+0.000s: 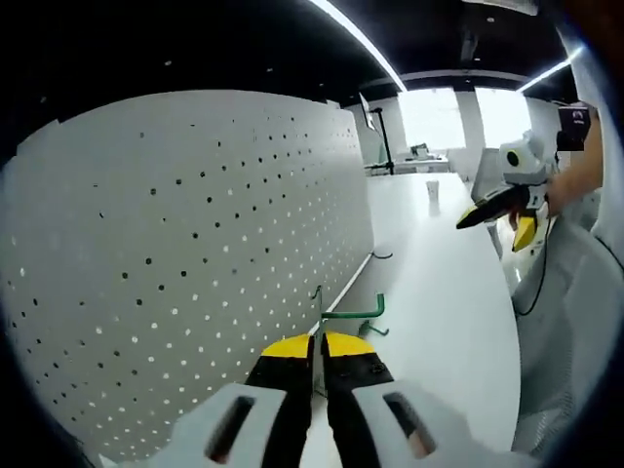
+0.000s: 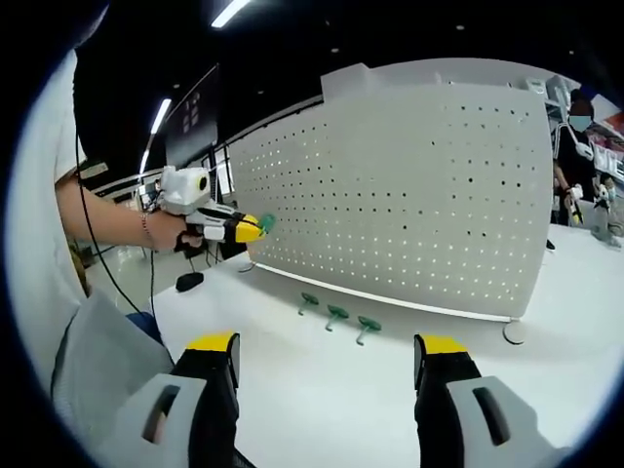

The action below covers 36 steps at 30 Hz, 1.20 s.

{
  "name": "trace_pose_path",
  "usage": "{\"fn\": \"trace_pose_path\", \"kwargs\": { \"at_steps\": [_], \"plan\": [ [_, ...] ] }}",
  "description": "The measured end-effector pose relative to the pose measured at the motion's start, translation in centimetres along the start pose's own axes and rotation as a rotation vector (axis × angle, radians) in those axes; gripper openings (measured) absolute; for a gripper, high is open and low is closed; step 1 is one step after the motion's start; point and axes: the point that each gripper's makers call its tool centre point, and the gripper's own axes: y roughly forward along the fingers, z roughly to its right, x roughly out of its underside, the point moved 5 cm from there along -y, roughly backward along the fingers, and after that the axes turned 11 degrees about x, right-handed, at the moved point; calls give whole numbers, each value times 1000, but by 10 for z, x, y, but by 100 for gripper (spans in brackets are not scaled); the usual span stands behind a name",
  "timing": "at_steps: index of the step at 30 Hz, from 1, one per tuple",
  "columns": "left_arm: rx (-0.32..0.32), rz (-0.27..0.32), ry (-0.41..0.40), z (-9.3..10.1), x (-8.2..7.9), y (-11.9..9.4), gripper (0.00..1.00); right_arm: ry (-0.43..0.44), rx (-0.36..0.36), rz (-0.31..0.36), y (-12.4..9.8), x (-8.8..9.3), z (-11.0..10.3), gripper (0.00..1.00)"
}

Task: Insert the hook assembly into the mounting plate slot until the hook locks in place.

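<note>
Left gripper (image 1: pixel 319 363), raised near the white perforated pegboard panel (image 1: pixel 195 253), clamps a green wire hook (image 1: pixel 353 314); hook's held end hidden between the jaws. Three more green hooks (image 2: pixel 336 314) lie on the white bench (image 2: pixel 322 390) along the panel's foot. Right gripper (image 2: pixel 327 366) jaws apart, holding nothing.

One white pegboard (image 2: pixel 409 195), four green hooks: three (image 2: pixel 336 314) lying loose, one (image 1: pixel 353 314) held.

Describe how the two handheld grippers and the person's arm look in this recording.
Each gripper, left gripper and right gripper, has black jaws with yellow tips on a pale grey body with slotted openings. A thin black cable trails from the left one. The person wears a bracelet and a white sleeve.
</note>
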Motion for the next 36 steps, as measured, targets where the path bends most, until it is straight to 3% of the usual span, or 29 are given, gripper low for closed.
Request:
{"fn": "trace_pose_path", "kwargs": {
  "at_steps": [15,24,36],
  "plan": [
    [-47,186,-55,25,-36,-17,3,11,-12,5,0,2,-3,70],
    [-77,302,-80,31,-63,-26,3,31,-16,28,0,-3,-4,70],
    [-100,362,-125,36,-75,-28,3,31,-14,22,-1,-1,-3,69]
  ]
}}
